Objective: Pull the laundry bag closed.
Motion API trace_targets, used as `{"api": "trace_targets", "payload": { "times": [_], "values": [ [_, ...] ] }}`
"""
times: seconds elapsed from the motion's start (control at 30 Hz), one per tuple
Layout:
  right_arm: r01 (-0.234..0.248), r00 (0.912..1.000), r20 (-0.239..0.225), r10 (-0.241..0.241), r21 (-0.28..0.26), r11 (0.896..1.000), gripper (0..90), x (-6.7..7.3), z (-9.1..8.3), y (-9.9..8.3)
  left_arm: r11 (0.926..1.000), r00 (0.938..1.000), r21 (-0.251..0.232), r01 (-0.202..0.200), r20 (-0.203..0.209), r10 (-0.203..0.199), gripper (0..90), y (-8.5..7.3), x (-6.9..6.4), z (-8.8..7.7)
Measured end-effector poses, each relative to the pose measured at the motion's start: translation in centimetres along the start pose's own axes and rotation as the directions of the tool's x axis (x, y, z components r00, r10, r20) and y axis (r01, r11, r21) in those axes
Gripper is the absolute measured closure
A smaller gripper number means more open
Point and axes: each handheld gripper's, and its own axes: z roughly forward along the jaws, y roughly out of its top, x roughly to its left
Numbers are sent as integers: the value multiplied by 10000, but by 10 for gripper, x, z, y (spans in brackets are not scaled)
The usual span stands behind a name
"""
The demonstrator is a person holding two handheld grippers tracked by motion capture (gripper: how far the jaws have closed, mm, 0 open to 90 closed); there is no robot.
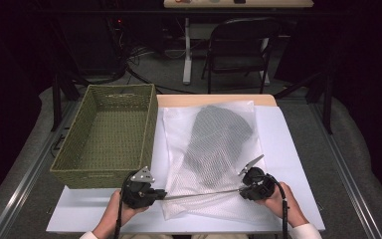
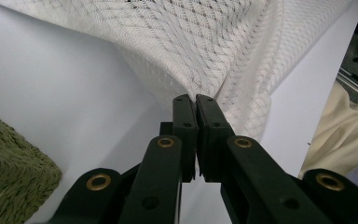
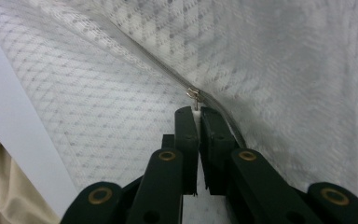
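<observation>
Near worktop [image 1: 288, 149] edge: mesh laundry bag [image 1: 209, 149] corner clamped by left gripper [image 2: 196, 100], zipper pull [image 3: 195, 105] pinched by right gripper [image 3: 196, 112]; fabric to be kept taut while zipping

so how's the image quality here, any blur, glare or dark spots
High view: the white table is evenly lit and soft, the room behind dark. Left gripper view: jaws and mesh bag fairly sharp, the green basket corner blurred. Right gripper view: the zipper pull is crisp, mesh softens toward the edges; no strong glare.
</observation>
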Motion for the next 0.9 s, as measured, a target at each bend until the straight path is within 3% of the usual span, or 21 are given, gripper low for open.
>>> {"api": "trace_targets", "payload": {
  "times": [0.9],
  "values": [
    [-332, 9994, 88, 332, 2, 9994, 862, -8, -6, -15, 9999, 9999, 46, 120, -83, -120, 873, -2, 3, -1]
  ]
}}
